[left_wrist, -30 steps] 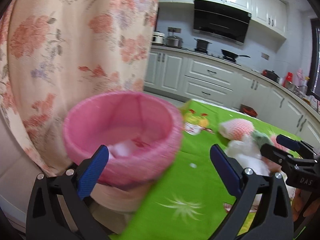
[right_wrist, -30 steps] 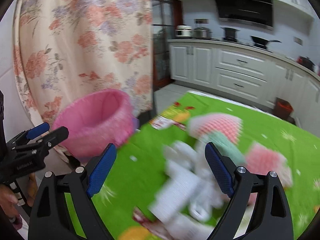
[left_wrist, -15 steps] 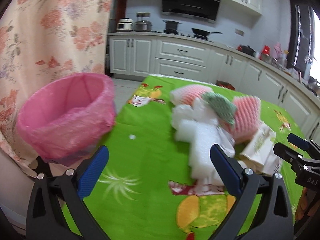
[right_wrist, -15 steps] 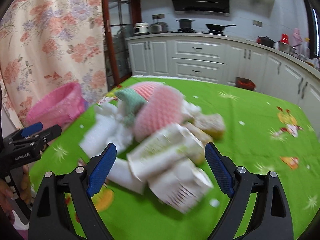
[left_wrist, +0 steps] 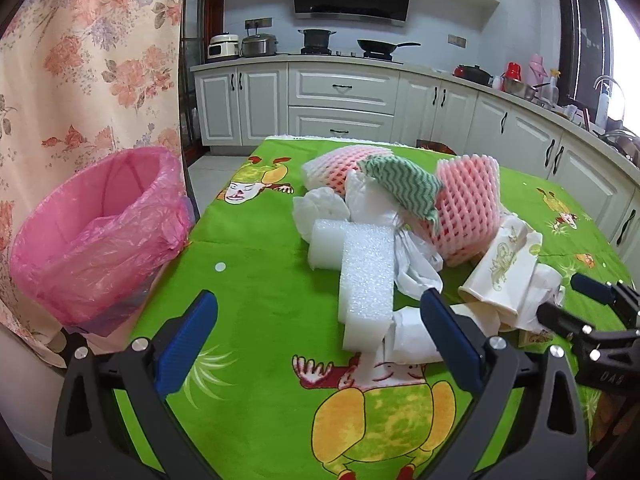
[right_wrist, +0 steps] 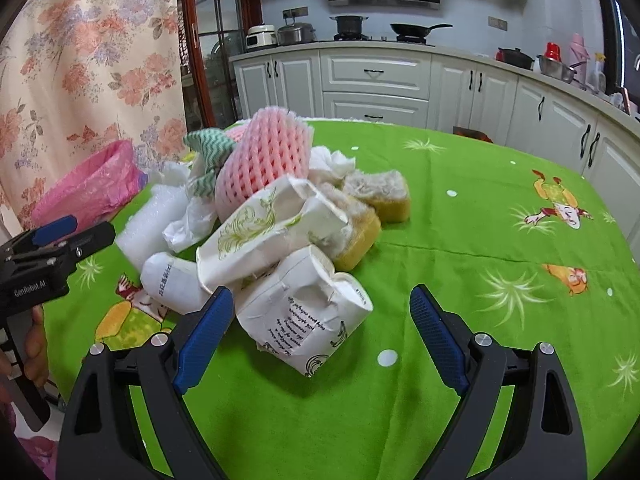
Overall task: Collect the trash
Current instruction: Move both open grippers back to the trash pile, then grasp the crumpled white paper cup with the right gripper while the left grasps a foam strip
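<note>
A pile of trash lies on the green tablecloth (left_wrist: 256, 288): a white foam block (left_wrist: 366, 280), pink foam nets (left_wrist: 468, 208), a green-white cloth (left_wrist: 404, 186), crumpled white paper packs (right_wrist: 308, 312) and yellow sponges (right_wrist: 384, 196). A bin lined with a pink bag (left_wrist: 96, 232) stands at the table's left edge; it also shows in the right wrist view (right_wrist: 92, 184). My left gripper (left_wrist: 320, 344) is open and empty, near the foam block. My right gripper (right_wrist: 320, 336) is open and empty, close in front of a paper pack.
A floral curtain (left_wrist: 88, 68) hangs at the left behind the bin. White kitchen cabinets (left_wrist: 340, 100) and a counter with pots run behind the table. The green cloth stretches to the right of the pile (right_wrist: 500, 220).
Both grippers have swung right, from facing the pink bin and curtain to facing the trash pile. The bin now sits at the left of each view. Both stay open.
</note>
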`<control>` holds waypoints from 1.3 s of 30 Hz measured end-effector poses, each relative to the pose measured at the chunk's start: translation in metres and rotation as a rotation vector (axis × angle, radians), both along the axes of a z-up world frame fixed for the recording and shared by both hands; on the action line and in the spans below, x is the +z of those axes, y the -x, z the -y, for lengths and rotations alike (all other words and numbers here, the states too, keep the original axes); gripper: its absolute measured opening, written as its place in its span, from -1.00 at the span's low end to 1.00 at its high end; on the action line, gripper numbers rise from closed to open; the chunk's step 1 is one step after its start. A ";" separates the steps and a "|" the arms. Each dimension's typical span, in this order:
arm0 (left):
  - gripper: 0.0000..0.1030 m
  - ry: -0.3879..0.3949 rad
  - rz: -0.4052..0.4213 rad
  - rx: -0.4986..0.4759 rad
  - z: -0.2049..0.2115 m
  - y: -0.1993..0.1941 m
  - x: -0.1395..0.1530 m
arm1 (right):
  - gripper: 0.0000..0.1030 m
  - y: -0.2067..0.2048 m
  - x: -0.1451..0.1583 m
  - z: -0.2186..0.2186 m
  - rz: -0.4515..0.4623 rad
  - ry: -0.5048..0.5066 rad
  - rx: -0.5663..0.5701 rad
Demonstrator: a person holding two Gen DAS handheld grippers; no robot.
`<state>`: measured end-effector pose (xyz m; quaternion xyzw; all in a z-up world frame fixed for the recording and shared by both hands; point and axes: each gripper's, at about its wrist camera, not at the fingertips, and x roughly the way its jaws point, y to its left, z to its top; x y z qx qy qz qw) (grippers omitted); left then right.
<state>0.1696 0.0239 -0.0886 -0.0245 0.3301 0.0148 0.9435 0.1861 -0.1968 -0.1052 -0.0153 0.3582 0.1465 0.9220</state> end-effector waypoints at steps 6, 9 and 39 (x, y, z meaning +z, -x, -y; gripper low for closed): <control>0.90 -0.011 -0.002 -0.021 0.008 -0.001 -0.003 | 0.65 -0.008 -0.012 -0.004 -0.050 0.000 0.005; 0.90 -0.027 -0.005 -0.035 0.012 -0.003 -0.004 | 0.65 -0.014 -0.014 -0.007 -0.064 0.001 0.017; -0.35 -0.043 -0.045 -0.068 0.023 -0.030 -0.018 | 0.00 0.002 0.009 0.043 0.015 -0.122 -0.056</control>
